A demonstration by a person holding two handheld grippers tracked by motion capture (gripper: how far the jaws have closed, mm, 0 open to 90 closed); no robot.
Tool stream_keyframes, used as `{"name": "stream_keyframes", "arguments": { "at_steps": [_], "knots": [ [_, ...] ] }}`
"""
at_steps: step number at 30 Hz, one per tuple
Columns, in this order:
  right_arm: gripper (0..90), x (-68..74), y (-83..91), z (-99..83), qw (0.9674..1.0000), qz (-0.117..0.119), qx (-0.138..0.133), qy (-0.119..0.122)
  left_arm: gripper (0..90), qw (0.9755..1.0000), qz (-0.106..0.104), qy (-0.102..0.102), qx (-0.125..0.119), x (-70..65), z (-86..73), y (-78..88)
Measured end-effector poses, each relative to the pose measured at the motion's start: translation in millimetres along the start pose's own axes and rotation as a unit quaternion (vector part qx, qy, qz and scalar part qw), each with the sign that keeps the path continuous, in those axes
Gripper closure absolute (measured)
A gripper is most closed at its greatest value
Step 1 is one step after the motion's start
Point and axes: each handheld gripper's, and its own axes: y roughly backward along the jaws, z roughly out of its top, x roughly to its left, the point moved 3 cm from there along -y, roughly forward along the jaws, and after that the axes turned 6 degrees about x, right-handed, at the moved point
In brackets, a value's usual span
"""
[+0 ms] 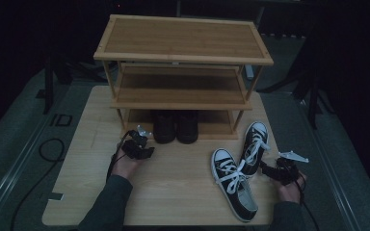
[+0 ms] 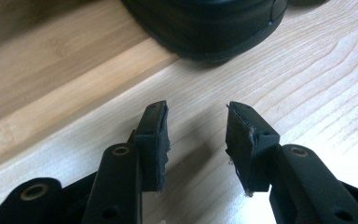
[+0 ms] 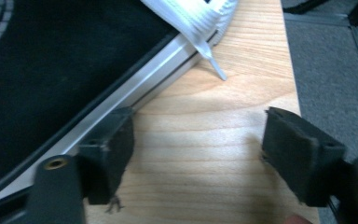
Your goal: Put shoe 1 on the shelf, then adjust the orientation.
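A pair of black shoes (image 1: 176,126) stands on the bottom shelf of a bamboo shoe rack (image 1: 183,57). Two black-and-white sneakers lie on the table at the right, one near the front (image 1: 234,185) and one behind it (image 1: 254,142). My left gripper (image 1: 141,144) sits just left of the black shoes. In the left gripper view it (image 2: 198,126) is open and empty, with a black shoe toe (image 2: 209,23) ahead. My right gripper (image 1: 270,169) rests beside the sneakers. In its own view it (image 3: 200,140) is open wide, its left jaw close to the sneaker's white sole (image 3: 135,88).
The rack has three shelves and fills the back half of the wooden table (image 1: 173,192). The table's right edge lies close to my right gripper, with grey floor (image 3: 331,70) beyond it. A white lace end (image 3: 212,63) trails onto the wood. A cable (image 1: 48,149) loops on the floor at the left.
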Motion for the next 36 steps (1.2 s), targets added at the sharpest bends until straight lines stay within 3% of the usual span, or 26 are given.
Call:
{"name": "stream_keyframes", "arguments": {
  "at_steps": [13, 21, 31, 36],
  "knots": [
    [21.5, -1.1, 0.0, 1.7, 0.9999, 0.002, 0.012, 0.004, 58.5, 0.9998, -0.002, 0.008, -0.019, 4.2, -14.6, 0.4],
    [25.8, 1.5, 5.2, 1.4, 0.9985, 0.025, 0.034, 0.036, 58.1, 0.9996, -0.007, 0.017, -0.020, 7.5, -18.3, -2.9],
    [52.1, 19.4, 22.5, -2.1, 0.9928, 0.049, 0.055, 0.094, 57.5, 0.9997, -0.010, 0.011, -0.017, 5.4, -20.4, -2.1],
    [62.0, 27.6, 35.7, -8.6, 0.9912, 0.079, 0.047, 0.095, 57.5, 0.9997, -0.011, 0.011, -0.019, 4.8, -20.9, -1.4]
  ]
}}
